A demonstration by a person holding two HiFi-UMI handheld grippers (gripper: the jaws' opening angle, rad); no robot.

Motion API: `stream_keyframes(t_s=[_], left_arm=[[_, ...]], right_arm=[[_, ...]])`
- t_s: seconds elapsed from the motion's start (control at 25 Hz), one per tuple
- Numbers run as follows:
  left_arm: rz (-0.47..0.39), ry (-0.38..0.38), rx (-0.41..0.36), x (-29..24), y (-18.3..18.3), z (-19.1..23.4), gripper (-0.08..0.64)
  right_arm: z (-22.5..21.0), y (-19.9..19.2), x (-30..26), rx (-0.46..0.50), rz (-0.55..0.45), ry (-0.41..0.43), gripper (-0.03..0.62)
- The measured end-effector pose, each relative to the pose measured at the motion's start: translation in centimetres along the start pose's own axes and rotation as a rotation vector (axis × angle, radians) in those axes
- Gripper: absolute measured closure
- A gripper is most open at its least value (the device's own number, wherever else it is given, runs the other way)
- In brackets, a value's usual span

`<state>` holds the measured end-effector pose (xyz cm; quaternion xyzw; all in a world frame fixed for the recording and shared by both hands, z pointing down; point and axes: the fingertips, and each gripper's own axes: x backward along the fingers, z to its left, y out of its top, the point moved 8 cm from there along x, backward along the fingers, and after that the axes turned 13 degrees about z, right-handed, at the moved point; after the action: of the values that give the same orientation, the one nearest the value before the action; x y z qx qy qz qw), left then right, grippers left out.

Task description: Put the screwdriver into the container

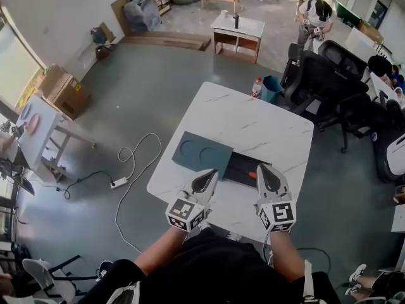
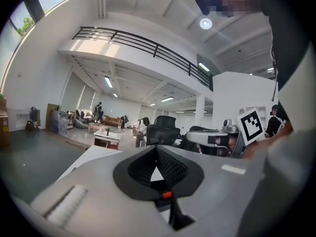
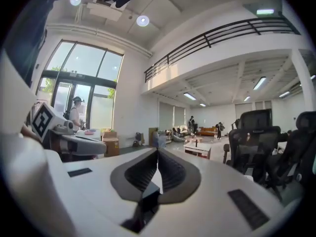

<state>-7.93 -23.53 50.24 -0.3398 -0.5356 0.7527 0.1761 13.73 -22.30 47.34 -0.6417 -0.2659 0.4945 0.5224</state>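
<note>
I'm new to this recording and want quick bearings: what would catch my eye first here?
Two marker-tagged tools stand out at the near edge of a white marble table, the left claw and the right claw, both shut and empty. Just beyond them a dark panel with two round recesses lies against a black container. The orange end of the screwdriver shows beside the right claw.

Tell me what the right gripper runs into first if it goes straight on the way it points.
Nothing close, it seems: the right gripper, jaws shut, points level across the white table, above the black container. Its height over them is hard to judge.
</note>
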Motion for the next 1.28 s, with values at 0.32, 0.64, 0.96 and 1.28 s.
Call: stream_keyframes(t_s=[0.32, 0.64, 0.96, 1.28], left_arm=[[-0.015, 0.003, -0.023, -0.1, 0.8, -0.4, 0.551], [-0.025, -0.001, -0.033, -0.3, 1.0, -0.8, 0.551], [-0.032, -0.007, -0.021, -0.3, 1.0, -1.5, 0.551], [-0.033, -0.007, -0.029, 0.1, 0.9, -2.0, 0.551]], right_arm=[[-1.4, 0.2, 3.3, -0.112, -0.064, -0.091, 0.584], [-1.0, 0.4, 4.4, -0.026, -0.074, -0.117, 0.586], [-1.4, 0.5, 5.1, -0.037, -0.087, -0.122, 0.585], [-1.3, 0.2, 5.5, -0.034, -0.091, -0.111, 0.586]])
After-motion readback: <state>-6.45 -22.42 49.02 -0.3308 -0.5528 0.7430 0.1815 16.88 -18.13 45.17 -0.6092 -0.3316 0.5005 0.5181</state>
